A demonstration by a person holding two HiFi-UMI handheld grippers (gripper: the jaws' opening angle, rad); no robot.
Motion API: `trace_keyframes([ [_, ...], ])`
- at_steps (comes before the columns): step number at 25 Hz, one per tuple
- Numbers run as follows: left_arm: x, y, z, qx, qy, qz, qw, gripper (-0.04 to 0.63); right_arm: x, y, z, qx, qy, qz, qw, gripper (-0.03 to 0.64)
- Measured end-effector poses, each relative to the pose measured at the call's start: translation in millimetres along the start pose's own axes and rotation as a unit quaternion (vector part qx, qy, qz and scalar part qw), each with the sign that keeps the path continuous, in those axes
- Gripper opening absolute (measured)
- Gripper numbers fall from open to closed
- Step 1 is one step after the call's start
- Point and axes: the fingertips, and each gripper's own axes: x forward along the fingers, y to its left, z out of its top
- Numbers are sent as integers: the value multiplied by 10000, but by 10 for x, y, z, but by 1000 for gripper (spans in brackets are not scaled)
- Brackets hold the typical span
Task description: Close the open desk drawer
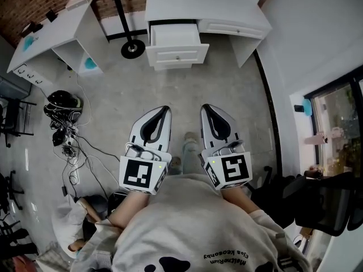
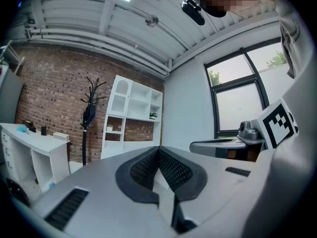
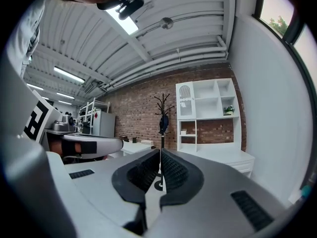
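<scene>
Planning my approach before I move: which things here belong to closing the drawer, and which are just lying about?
For the job:
open drawer
white desk
left gripper, jaws shut, empty
right gripper, jaws shut, empty

Lying about:
coat stand
second desk
floor cables

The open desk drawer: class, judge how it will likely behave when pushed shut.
The drawer looks a rigid white box, so it should probably slide back whole, not flex. It looks empty, so likely light. A push near its central knob probably runs straight; off-centre might skew it.
</scene>
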Motion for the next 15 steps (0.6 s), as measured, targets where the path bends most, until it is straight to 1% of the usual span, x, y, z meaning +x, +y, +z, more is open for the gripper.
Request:
trace_keyframes([
  [9, 314, 188, -25, -95, -4, 85, 9999, 18, 374, -132, 5, -35, -1, 180, 9998, 32],
  [15, 815, 451, -13, -160, -48, 259, 9995, 18, 923, -413, -29, -34, 59, 417, 9991, 32],
])
